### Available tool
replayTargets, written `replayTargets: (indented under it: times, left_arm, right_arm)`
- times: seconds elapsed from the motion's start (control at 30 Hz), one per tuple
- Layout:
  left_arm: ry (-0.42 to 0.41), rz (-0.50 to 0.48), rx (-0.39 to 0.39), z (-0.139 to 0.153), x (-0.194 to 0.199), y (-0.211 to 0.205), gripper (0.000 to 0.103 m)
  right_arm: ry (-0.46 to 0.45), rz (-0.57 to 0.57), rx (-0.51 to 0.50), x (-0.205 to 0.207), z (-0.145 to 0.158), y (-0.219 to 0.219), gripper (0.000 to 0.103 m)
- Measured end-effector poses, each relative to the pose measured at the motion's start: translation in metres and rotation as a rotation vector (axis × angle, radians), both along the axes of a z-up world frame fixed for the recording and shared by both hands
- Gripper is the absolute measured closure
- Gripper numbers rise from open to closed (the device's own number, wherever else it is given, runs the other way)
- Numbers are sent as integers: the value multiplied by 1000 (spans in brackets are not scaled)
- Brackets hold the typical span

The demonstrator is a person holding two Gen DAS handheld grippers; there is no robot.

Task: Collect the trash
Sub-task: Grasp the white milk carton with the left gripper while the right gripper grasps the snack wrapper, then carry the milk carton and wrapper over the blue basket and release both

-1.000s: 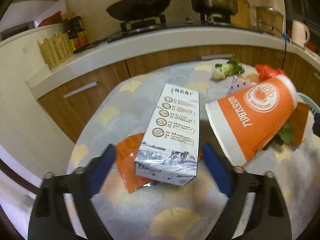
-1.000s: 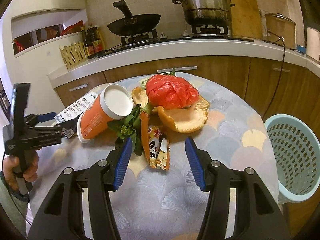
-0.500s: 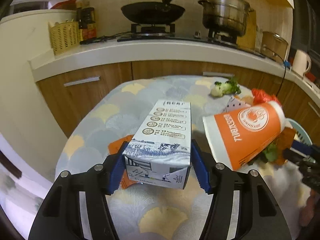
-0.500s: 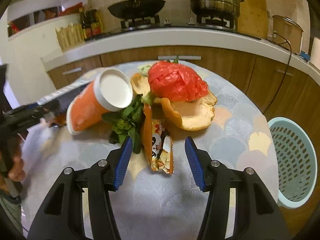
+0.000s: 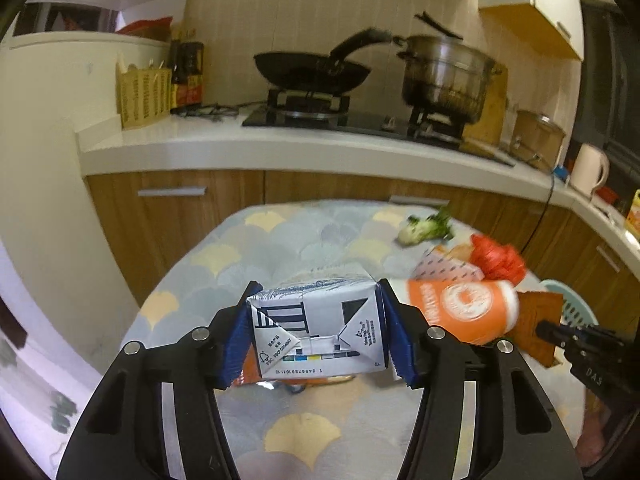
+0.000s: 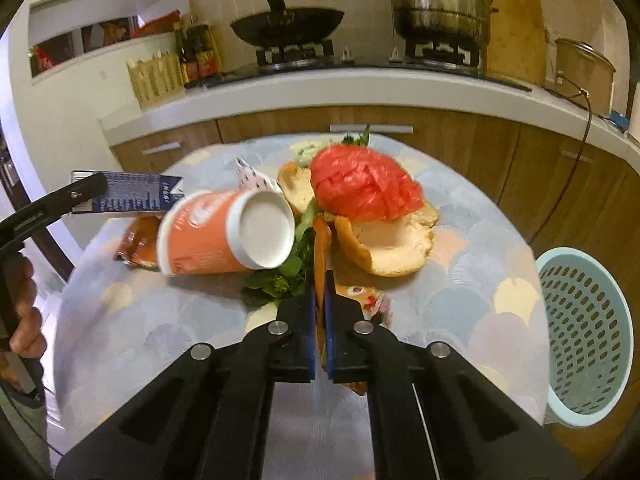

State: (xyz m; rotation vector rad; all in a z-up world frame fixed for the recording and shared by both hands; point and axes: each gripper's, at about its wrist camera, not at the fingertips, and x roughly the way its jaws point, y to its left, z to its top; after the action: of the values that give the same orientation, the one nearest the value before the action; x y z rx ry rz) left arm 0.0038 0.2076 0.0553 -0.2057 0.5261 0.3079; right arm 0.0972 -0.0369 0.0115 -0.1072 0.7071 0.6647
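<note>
Step in hand: pick-up stage, judged from both tools being loaded while most of the litter lies on the table [image 6: 460, 312].
Left gripper [image 5: 318, 336]: clenched across the milk carton [image 5: 320, 332], blue pads flat on its two side faces; carton end faces the lens and appears lifted clear of the cloth (shadow and an orange wrapper visible beneath).
Right gripper [image 6: 319, 320]: pinched tight on the thin edge of the snack wrapper [image 6: 320, 248], which stands on edge between the pads; its lower end is crumpled just beside the right finger.
Bin: pale blue perforated basket [image 6: 584, 336], standing off the table's right edge, near the right gripper and well apart from the carton.
Next move, judged: carry each item over the basket rim before releasing; the left load has the longer way, across the pile.
Carton: stiff printed paperboard, rectangular, folded end flaps; should hold shape under grip.
Wrapper: glossy film, limp, liable to slip or flop.
Paper cup [image 6: 224, 236]: orange, white base, lying on its side; will roll.
Red bag [image 6: 364, 188]: crinkled thin plastic, bunched on top of the peel [image 6: 388, 248].
Peel: curved, pithy and matt inside.
Greens [image 6: 288, 272]: leafy scraps between cup and wrapper.
</note>
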Motion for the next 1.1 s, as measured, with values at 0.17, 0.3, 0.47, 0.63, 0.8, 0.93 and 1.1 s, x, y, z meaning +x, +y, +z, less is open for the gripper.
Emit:
replayTargets:
  times: [0.17,0.3,0.47,0.63,0.8,0.93,1.1]
  left_arm:
    - [-67,-37,9,22,-10,-16,48]
    - [-129,-90,11,39,-17,-33,48]
    - [-157,-168,5,52,-8,-66,48]
    - [-138,-253,32,55,16,-118,48]
    - [-116,-341,50,55,47,-170,48]
    - [-97,-415,69,53,75,-218,48]
    - [-50,-502,84,45,109,-270,48]
  right_arm:
    - [-42,-8,39,-17,22,-19,101]
    - [-71,-24,77,-23,37,-36,101]
    - [-112,-66,105,-26,52,-62,101]
    - [-143,-146,139,-23,65,-99,101]
    - [-157,-235,137,-12,64,-146,101]
    - [-153,-303,151,-1,61,-183,101]
    - [-133,-392,172,15,49,-229,101]
